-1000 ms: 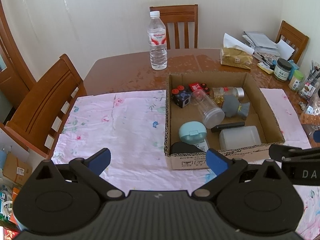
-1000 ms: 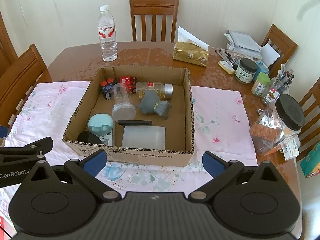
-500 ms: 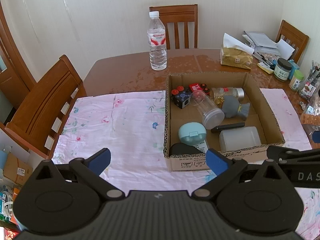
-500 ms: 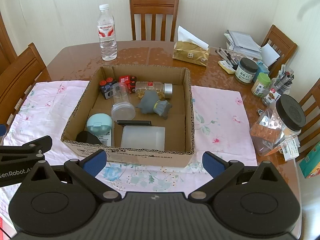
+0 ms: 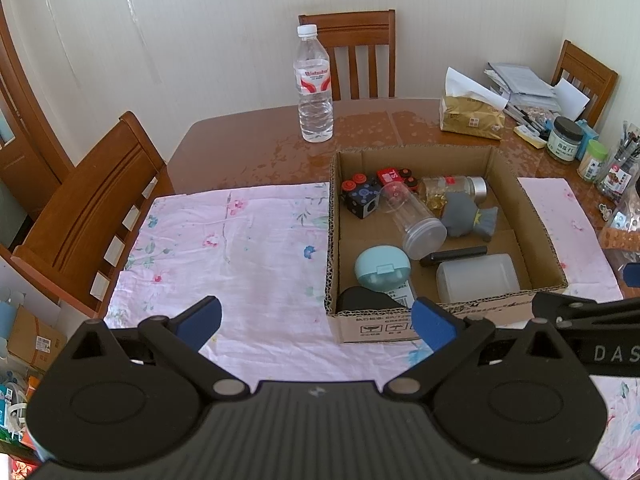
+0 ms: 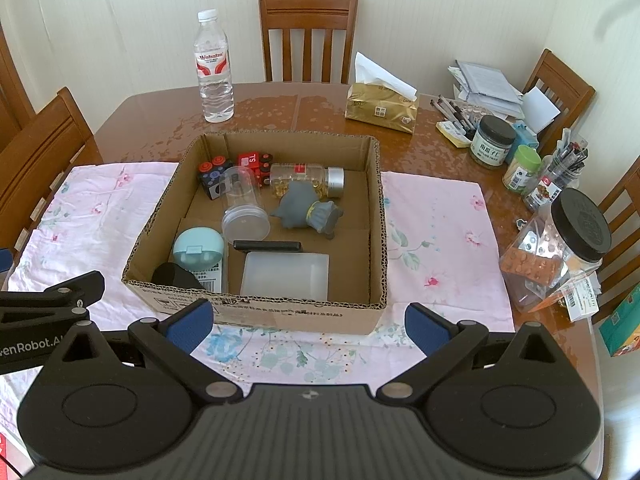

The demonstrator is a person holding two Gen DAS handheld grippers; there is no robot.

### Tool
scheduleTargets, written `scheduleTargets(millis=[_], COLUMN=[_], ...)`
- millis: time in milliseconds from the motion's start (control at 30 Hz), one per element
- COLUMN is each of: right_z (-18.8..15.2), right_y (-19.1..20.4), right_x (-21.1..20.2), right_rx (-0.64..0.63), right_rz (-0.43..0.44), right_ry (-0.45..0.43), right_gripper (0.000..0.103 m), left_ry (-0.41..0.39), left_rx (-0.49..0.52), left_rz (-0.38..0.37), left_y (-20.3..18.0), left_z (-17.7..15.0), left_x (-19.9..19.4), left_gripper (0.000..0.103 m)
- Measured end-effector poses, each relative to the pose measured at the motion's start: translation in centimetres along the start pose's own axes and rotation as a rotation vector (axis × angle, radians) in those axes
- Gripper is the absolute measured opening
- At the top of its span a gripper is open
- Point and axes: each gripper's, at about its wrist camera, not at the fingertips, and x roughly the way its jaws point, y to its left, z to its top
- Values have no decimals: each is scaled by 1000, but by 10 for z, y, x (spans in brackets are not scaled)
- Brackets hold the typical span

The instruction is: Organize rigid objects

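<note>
A cardboard box (image 6: 260,314) (image 5: 416,326) on a pink floral cloth (image 5: 240,248) holds several rigid items: a clear lying jar (image 6: 242,204), a grey toy figure (image 6: 308,208), a capsule bottle (image 6: 304,178), a mint round case (image 6: 198,248), a frosted plastic box (image 6: 286,276), a black bar (image 6: 267,245), a black dice cube (image 6: 214,180), a red toy (image 6: 252,160). My left gripper (image 5: 316,322) hovers open before the box's left front corner. My right gripper (image 6: 307,324) hovers open before the box's front wall. Both hold nothing.
A water bottle (image 6: 213,68) stands behind the box. A tissue pack (image 6: 382,106), jars (image 6: 490,142), pens and papers crowd the table's right side, with a large black-lidded jar (image 6: 560,248) near the right edge. Wooden chairs (image 5: 92,208) surround the table.
Both views have shifted only very slightly; the box and its contents stay where they were, and both grippers remain open.
</note>
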Motion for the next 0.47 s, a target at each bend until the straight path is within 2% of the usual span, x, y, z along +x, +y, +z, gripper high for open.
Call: scheduleTargets(millis=[467], right_z=[-4], right_y=[-1], right_x=[-4], right_rx=[5], right_rz=[3], right_ry=[-9], right_gripper=[103], left_ry=[-2], left_rx=[-1], left_rz=[1], left_y=[-1], left_z=[0], left_x=[-2], left_gripper=[101])
